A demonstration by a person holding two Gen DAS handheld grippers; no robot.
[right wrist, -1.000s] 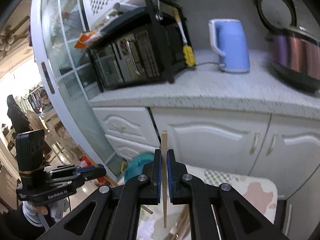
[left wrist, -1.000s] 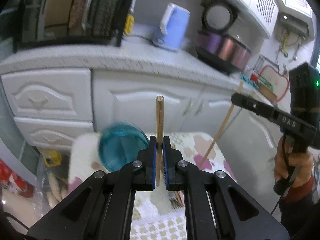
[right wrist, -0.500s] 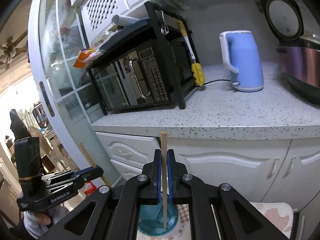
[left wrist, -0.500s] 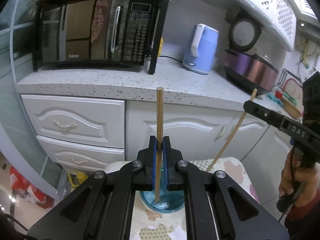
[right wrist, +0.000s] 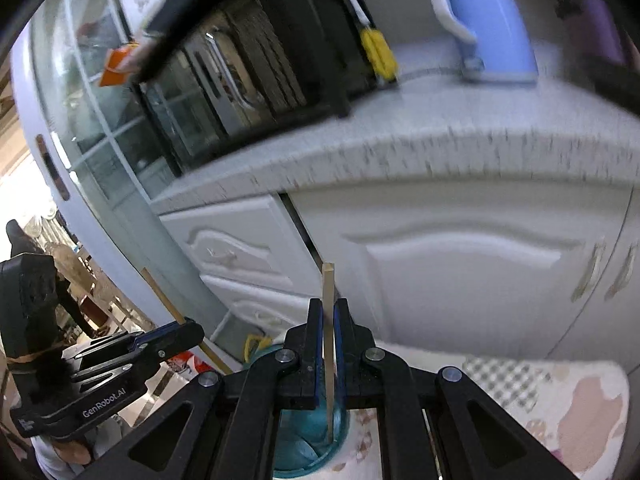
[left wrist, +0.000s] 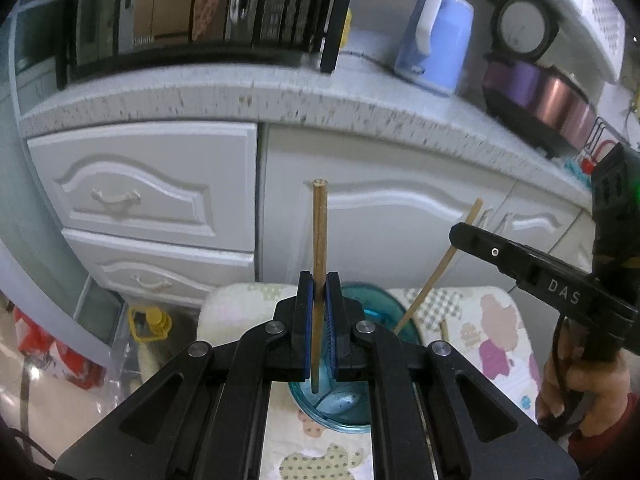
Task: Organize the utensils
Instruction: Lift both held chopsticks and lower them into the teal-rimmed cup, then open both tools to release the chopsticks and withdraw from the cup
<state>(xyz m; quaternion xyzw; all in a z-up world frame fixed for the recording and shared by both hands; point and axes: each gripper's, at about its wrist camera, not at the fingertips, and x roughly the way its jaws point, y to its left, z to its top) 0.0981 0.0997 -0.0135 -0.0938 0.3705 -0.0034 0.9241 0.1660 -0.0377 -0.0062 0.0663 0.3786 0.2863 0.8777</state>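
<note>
My left claw (left wrist: 319, 316) is clenched on a chopstick (left wrist: 319, 240), which stands upright between the blue pads with its square end up at twelve o'clock and its thin tip hanging below them, over the mouth of the blue cup (left wrist: 340, 404). I hold it near the middle so that the tip leads and can drop straight in. The cup stands on a small table with a flowered cloth (left wrist: 492, 332), at six o'clock in my left view.

At three o'clock in that view my right claw (left wrist: 464, 236) comes in from the side, pinching a second chopstick (left wrist: 436, 272) on a slant; its lower end points toward the cup's rim, though I cannot tell whether it is already inside. From the right camera the same claw (right wrist: 328, 352) is clamped shut on that chopstick (right wrist: 329, 344), the tip over the cup (right wrist: 308, 440). My left claw (right wrist: 176, 338) shows at nine o'clock there, its stick slanting up.

Both tips aim at one narrow opening, so I judge the two sticks or claws could knock together, or a tip could catch the rim and tip the cup.

Behind, from left to right: white drawers (left wrist: 140, 188), a microwave (left wrist: 208, 4) on the speckled counter (left wrist: 280, 96), a blue kettle (left wrist: 436, 40) and a rice cooker (left wrist: 540, 92). None of these blocks the way down.
</note>
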